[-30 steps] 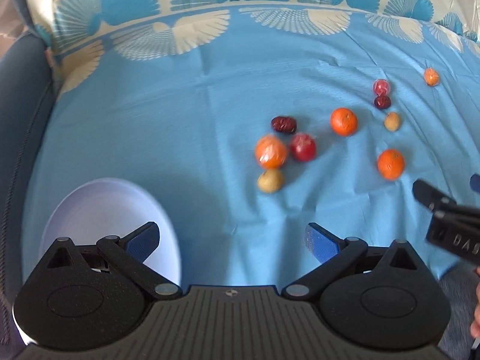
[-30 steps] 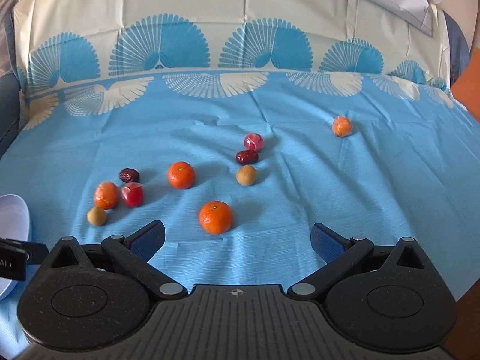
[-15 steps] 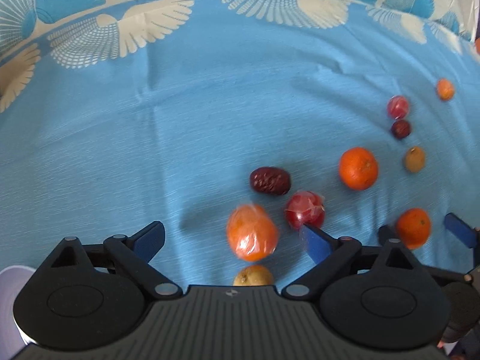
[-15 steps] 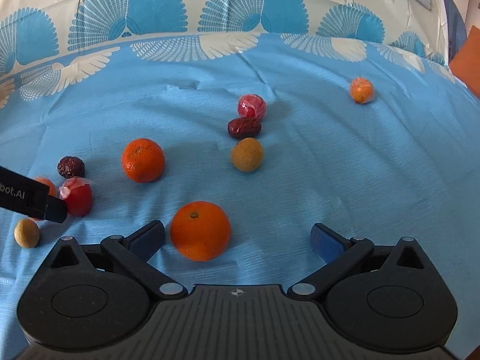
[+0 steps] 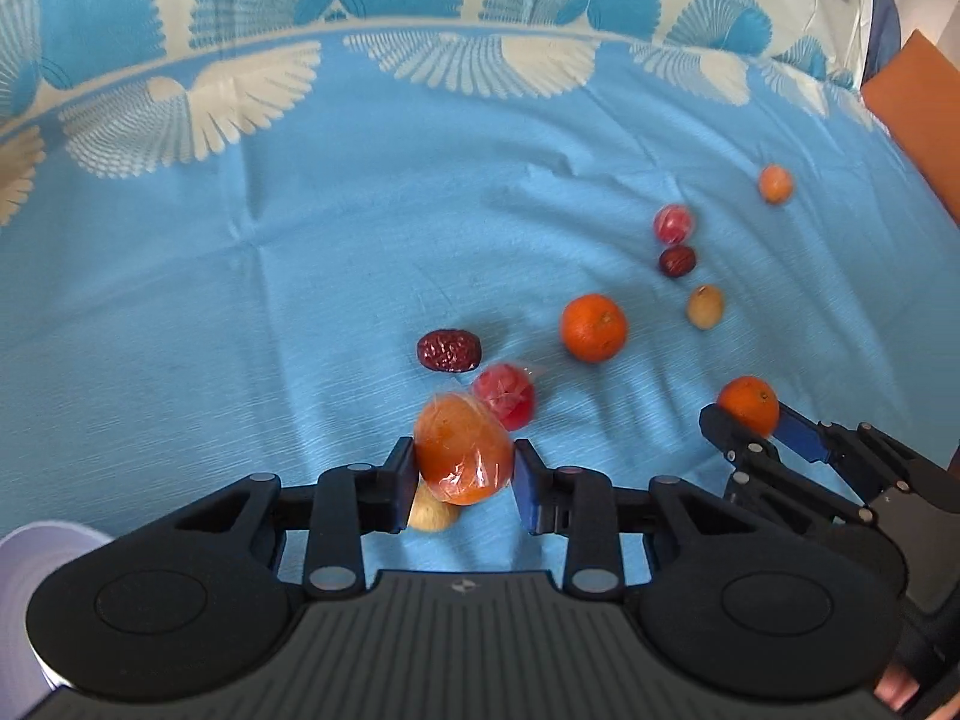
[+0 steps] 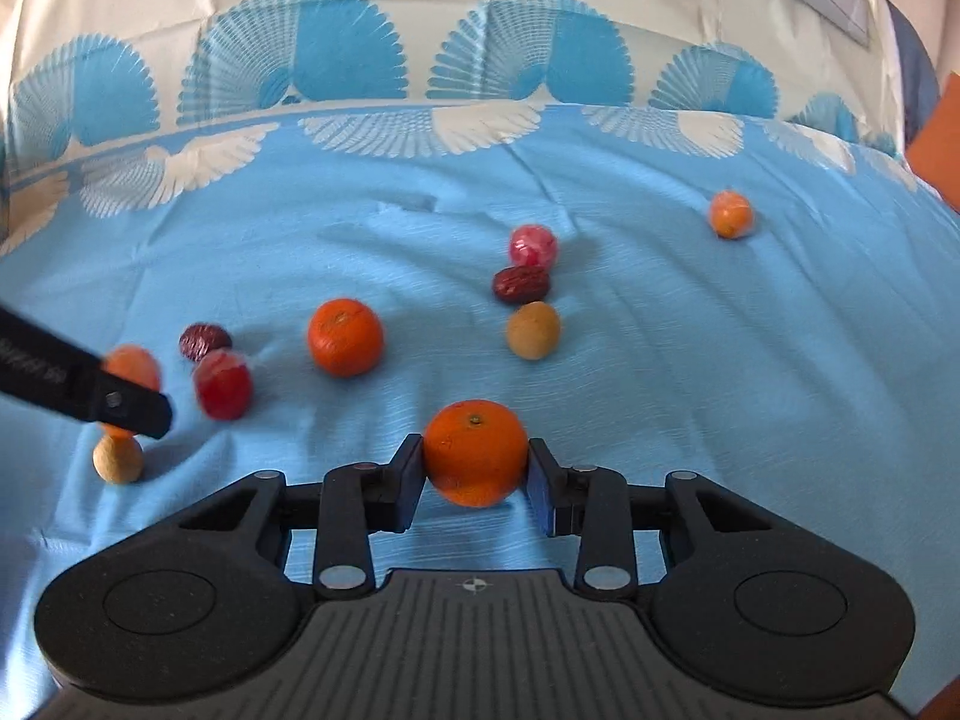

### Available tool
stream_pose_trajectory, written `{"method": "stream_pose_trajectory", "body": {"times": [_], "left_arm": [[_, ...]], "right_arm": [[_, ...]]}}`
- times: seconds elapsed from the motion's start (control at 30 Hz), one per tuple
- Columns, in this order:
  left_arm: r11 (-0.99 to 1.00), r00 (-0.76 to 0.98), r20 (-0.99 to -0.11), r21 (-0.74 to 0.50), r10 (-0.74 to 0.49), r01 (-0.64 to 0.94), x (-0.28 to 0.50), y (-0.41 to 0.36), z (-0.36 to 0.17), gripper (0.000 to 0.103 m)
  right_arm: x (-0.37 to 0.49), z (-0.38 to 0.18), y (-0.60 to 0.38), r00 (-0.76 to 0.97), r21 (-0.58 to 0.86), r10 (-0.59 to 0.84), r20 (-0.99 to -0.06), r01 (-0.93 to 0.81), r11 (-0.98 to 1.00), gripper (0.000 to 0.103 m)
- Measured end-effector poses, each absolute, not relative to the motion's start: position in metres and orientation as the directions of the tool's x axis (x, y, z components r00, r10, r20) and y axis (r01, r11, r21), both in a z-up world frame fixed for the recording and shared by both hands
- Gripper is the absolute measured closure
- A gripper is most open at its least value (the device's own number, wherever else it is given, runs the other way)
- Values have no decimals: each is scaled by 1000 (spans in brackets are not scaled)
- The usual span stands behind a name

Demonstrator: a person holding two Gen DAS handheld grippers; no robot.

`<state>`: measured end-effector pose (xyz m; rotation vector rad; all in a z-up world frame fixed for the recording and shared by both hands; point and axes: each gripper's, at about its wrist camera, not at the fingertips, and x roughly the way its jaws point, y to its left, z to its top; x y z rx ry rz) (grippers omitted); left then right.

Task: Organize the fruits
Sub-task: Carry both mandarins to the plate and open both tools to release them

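Observation:
Fruits lie scattered on a blue cloth. My left gripper (image 5: 463, 474) is shut on a plastic-wrapped orange fruit (image 5: 463, 457), which also shows in the right wrist view (image 6: 133, 365). A tan longan (image 5: 431, 515) lies just under it. A wrapped red fruit (image 5: 505, 396) and a dark date (image 5: 449, 350) lie just beyond. My right gripper (image 6: 475, 471) is shut on a bare orange (image 6: 475, 461), which also shows in the left wrist view (image 5: 749, 405). A second orange (image 6: 345, 336) lies further out.
Another longan (image 6: 533, 330), date (image 6: 521, 284), wrapped red fruit (image 6: 533, 245) and small wrapped orange fruit (image 6: 729, 213) lie at the far right. A white plate (image 5: 24, 594) sits at the near left. An orange cushion (image 5: 918, 114) stands at the right edge.
Both grippers moved forward and closed. The left one took hold of the wrapped orange fruit, the right one took hold of the bare orange.

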<state>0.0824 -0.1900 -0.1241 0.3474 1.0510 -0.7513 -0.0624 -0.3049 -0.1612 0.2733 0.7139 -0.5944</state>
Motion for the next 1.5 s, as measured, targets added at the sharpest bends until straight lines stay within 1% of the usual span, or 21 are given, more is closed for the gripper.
{"method": "stream_pose_trajectory", "body": {"times": [0.13,0.37,0.57,0.73,0.87,0.97,1.17,1.5], "left_arm": [[734,341,-861,-55,-379,677,58,-170,-84,66],[810,425,-848,-10,-317,586,16,-110,-18,66],[872,482,-841,26,-245,489,-20,-39,15,66],[899,500,-841,42,-204,437,-52,15,23,66],[914,504,-841,26,-198,404,-74,50,25,66],[923,512,-835,13,-202,385,-87,70,26,66],[929,535,-818,1,-213,371,-102,90,29,66],[932,547,-808,-8,-220,362,-105,100,29,66]], "right_arm": [[-84,-132,-301,639,87,-392,-662,585,806,65],[-122,-65,-271,735,136,-328,-594,493,859,65],[-157,-19,-226,801,173,-239,-549,389,905,65],[-179,-2,-181,820,214,-139,-555,303,929,65],[-190,3,-145,813,212,-69,-578,231,949,65],[-197,5,-120,806,193,-41,-590,190,963,65],[-207,9,-90,799,143,-28,-600,142,979,65],[-210,16,-80,801,98,-43,-597,127,987,65]]}}
